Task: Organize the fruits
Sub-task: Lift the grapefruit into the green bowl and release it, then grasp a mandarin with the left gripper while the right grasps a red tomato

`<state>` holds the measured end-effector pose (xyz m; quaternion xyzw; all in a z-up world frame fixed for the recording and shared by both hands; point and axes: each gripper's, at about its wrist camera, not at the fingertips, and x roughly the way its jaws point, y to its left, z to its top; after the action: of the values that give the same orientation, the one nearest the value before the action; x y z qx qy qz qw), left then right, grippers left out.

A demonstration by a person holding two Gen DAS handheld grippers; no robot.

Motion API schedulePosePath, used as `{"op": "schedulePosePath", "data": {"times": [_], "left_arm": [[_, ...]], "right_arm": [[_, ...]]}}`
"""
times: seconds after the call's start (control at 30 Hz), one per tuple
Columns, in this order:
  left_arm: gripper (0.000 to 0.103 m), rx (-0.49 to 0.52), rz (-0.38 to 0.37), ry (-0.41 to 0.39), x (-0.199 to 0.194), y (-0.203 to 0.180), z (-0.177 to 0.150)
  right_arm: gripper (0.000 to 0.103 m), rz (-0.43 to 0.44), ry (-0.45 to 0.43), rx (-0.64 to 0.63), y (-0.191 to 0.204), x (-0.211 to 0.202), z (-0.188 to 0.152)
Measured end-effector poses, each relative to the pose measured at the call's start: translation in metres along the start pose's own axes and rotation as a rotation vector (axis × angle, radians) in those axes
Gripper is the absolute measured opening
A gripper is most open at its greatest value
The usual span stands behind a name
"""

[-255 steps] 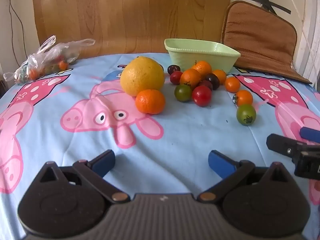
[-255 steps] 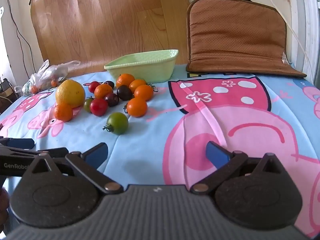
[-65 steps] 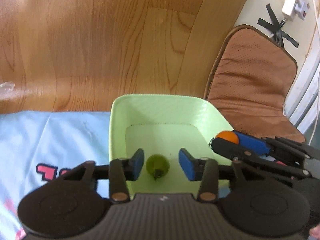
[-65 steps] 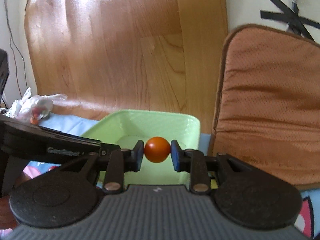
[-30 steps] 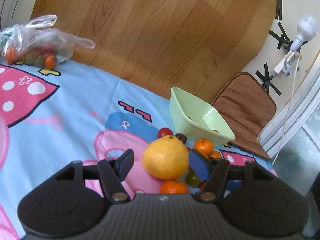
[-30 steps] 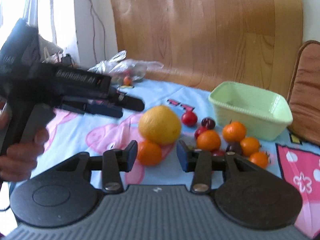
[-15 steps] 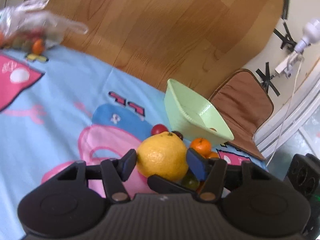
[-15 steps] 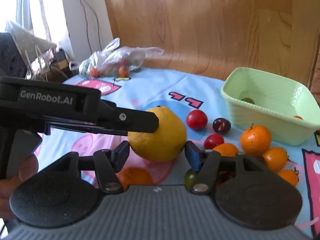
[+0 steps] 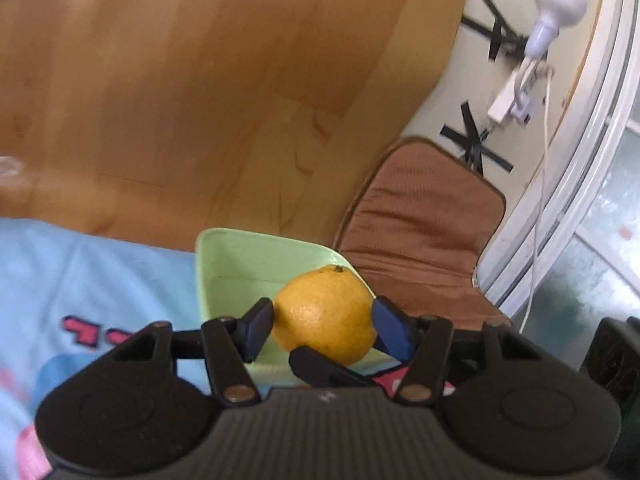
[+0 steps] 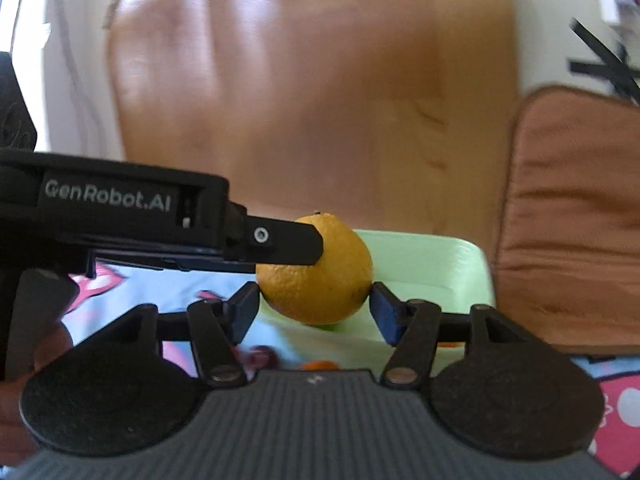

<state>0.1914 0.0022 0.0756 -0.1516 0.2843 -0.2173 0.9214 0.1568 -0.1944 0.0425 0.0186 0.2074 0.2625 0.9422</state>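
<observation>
Both grippers grip one big yellow citrus fruit (image 9: 325,312) together, held up off the worktop (image 9: 60,280). The left gripper (image 9: 324,330) has its blue fingers (image 9: 258,330) pinching the fruit's sides, and the right gripper (image 10: 312,312) has its own fingers (image 10: 242,312) pressed on it too, crosswise to the left pair. Just beyond the fingertips sits the pale green bowl (image 10: 440,264), the fruit hanging over its near edge. A brown cushion (image 9: 424,220) leans beyond the bowl to the right.

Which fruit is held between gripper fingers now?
The big yellow citrus, clamped by left gripper and right gripper; the small orange fruit lies below, ungripped.
</observation>
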Motion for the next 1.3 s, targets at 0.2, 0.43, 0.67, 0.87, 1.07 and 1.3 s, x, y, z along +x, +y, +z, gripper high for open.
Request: {"op": "schedulePosePath", "data": {"times": [0.2,0.43,0.67,0.87,1.07,1.3], "left_arm": [[0.055,-0.015,0.008,0.027,0.030,-0.006,0.005],[0.054,0.001,0.071,0.054,0.035,-0.011,-0.005],[0.057,0.044,0.184,-0.044,-0.028,-0.019,-0.012],[0.056,0.032,0.245,-0.091,-0.092,-0.005,-0.046],[0.055,-0.032,0.254,-0.079,-0.128,0.009,-0.088],[0.061,0.013,0.243,-0.005,-0.131,0.002,-0.125]], "right_arm": [[0.063,-0.039,-0.001,0.058,-0.021,0.017,-0.005],[0.064,-0.066,-0.015,0.040,-0.025,0.018,-0.010],[0.062,-0.068,0.001,0.159,-0.043,0.003,-0.008],[0.028,-0.037,0.008,0.219,-0.043,-0.043,-0.024],[0.020,0.046,0.052,0.164,-0.006,-0.083,-0.057],[0.023,0.083,0.137,0.020,0.035,-0.071,-0.066]]}}
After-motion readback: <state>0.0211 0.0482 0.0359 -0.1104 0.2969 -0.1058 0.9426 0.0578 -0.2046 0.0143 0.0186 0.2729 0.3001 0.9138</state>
